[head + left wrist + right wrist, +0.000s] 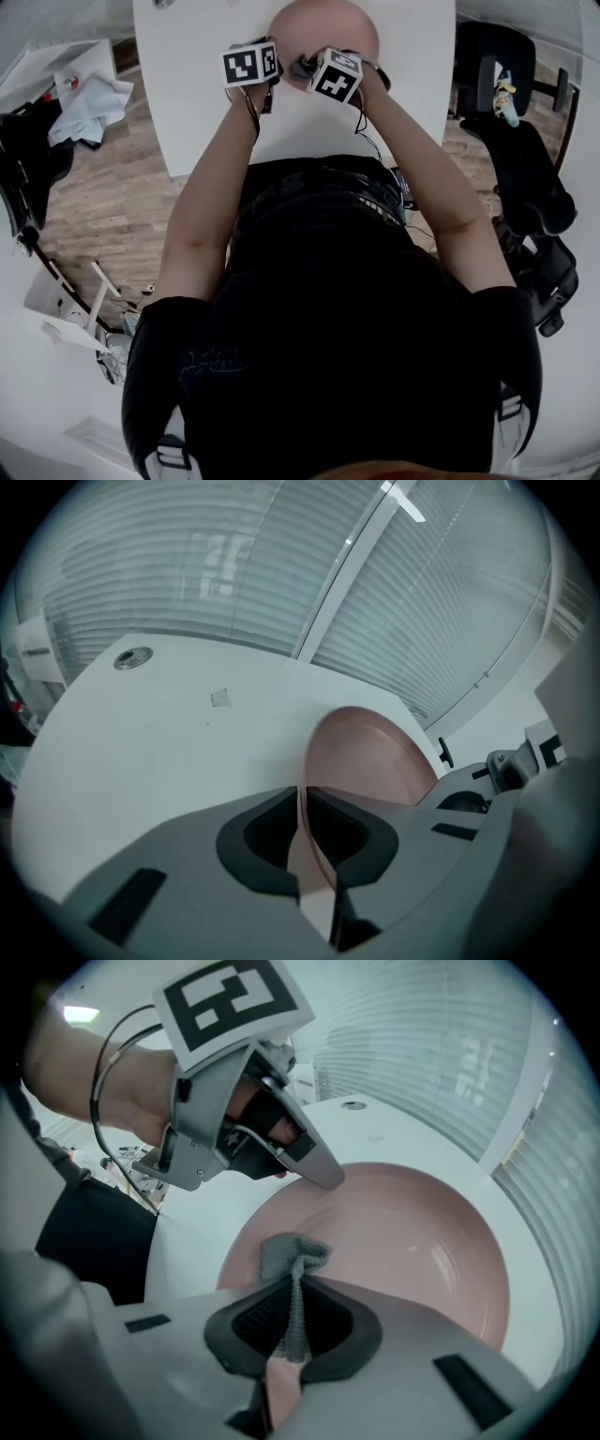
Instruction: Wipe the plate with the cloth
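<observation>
The head camera looks steeply down over the person [328, 309], with the white table [187, 84] and pink plate [323, 28] at the far end of its view. The camera on the left gripper [302, 803] sits low at the plate's near-left rim and faces across the table toward the window blinds [187, 574]. The camera on the right gripper [298, 1288] hangs close over the plate, with the cloth [291, 1255] right before it, facing the left gripper and the same blinds. All three views share plate and table.
</observation>
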`<act>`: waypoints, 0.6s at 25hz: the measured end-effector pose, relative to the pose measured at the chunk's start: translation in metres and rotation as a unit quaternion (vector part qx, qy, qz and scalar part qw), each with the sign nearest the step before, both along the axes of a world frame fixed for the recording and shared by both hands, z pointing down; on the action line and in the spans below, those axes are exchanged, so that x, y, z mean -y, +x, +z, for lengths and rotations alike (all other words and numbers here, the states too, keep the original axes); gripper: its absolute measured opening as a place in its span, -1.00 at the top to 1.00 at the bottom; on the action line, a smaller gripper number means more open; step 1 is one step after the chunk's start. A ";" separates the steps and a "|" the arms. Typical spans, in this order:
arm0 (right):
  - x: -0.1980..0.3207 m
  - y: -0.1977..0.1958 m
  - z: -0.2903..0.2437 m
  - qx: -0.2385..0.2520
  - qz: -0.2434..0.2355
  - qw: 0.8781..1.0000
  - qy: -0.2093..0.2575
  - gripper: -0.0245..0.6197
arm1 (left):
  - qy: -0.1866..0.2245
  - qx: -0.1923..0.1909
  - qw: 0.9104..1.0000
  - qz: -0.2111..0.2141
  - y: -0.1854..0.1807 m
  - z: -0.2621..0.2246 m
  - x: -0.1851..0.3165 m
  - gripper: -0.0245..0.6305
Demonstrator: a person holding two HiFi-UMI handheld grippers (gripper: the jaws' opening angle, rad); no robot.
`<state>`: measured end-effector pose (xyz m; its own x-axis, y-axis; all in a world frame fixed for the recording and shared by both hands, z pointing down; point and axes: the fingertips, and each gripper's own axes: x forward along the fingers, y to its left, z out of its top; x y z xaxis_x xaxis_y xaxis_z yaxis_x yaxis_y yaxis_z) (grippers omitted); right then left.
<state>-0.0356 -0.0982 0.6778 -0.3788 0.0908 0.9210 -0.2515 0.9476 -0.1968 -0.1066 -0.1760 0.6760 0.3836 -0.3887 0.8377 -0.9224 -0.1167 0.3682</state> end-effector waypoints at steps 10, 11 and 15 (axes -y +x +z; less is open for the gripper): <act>0.020 0.011 -0.017 0.026 0.103 0.994 0.020 0.81 | 0.064 0.000 0.998 0.013 -0.007 -0.028 0.003 0.60; 0.024 0.014 -0.019 0.023 0.114 0.993 0.027 0.81 | 0.069 -0.002 0.998 0.013 -0.007 -0.032 0.003 0.58; 0.027 0.014 -0.030 0.039 0.148 0.988 0.037 0.81 | 0.089 -0.003 0.996 0.020 -0.012 -0.050 0.000 0.56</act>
<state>-0.0219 -0.1255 0.6481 -0.4481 -0.1015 0.8882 -0.5069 0.8472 -0.1589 -0.1182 -0.1757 0.6263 0.4070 -0.5156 0.7540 -0.9133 -0.2168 0.3447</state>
